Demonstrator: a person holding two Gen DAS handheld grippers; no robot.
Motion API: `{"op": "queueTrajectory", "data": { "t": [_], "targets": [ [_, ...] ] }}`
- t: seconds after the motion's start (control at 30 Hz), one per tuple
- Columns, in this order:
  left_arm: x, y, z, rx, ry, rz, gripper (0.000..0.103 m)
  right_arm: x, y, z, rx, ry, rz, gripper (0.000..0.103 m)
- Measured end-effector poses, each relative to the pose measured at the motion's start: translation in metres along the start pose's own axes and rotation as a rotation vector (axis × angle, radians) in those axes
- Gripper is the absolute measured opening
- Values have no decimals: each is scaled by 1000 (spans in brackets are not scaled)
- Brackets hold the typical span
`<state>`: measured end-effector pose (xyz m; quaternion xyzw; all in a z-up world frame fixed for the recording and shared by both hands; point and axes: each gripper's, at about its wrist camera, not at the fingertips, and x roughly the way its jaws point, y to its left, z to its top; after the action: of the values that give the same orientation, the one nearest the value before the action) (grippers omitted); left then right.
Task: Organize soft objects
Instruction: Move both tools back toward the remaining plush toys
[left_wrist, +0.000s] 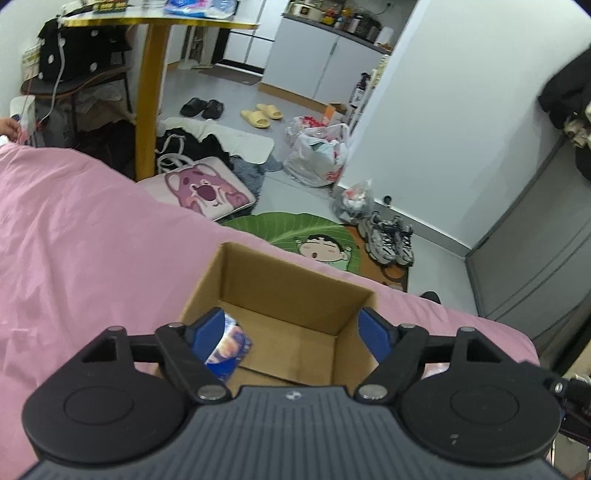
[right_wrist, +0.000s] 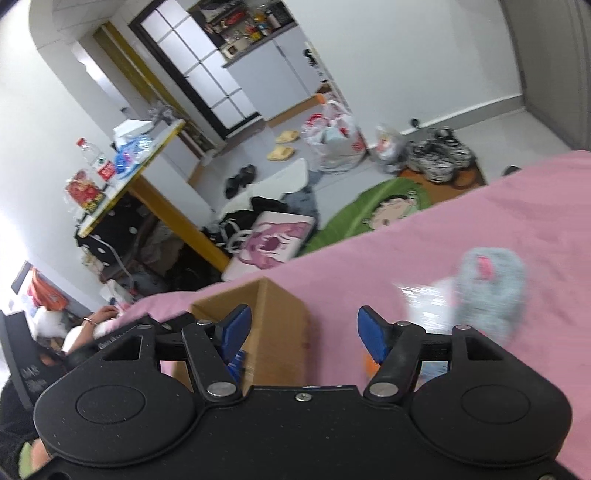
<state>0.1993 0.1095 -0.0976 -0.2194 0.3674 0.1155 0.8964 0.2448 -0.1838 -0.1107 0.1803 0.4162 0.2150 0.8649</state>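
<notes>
Over the cardboard box (left_wrist: 295, 295), left hand-held gripper (left_wrist: 295, 332) gapes, seemingly empty.

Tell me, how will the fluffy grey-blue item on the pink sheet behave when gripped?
The fluffy grey-blue item looks like plush, so it probably squashes and flops. It seems light. The view is blurred, so its exact shape is unclear. The right gripper is open.

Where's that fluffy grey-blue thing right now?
In the right wrist view, the fluffy grey-blue thing lies on the pink bedcover, right of the cardboard box, beyond the open right tool.
</notes>
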Motion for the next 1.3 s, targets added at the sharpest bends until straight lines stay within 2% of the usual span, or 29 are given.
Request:
{"op": "queueTrajectory", "data": {
  "t": [0.3,0.43,0.77,1.1,1.3],
  "targets": [
    [-15,-38,-7,76,-2,-50,81,-29,-35,-6,29,35,-103,64],
    [-22,-59,-12,134,-9,-67,82,-37,-49,-9,63,35,-116,74],
    [-23,-102,-37,199,43,-104,92,-38,-93,-21,196,62,-122,84],
    [-9,-130,-68,177,145,-73,93,-29,-131,-33,344,108,-111,84],
    [7,-138,-84,117,194,-44,93,-20,-150,-39,424,140,-96,75]
  ]
}}
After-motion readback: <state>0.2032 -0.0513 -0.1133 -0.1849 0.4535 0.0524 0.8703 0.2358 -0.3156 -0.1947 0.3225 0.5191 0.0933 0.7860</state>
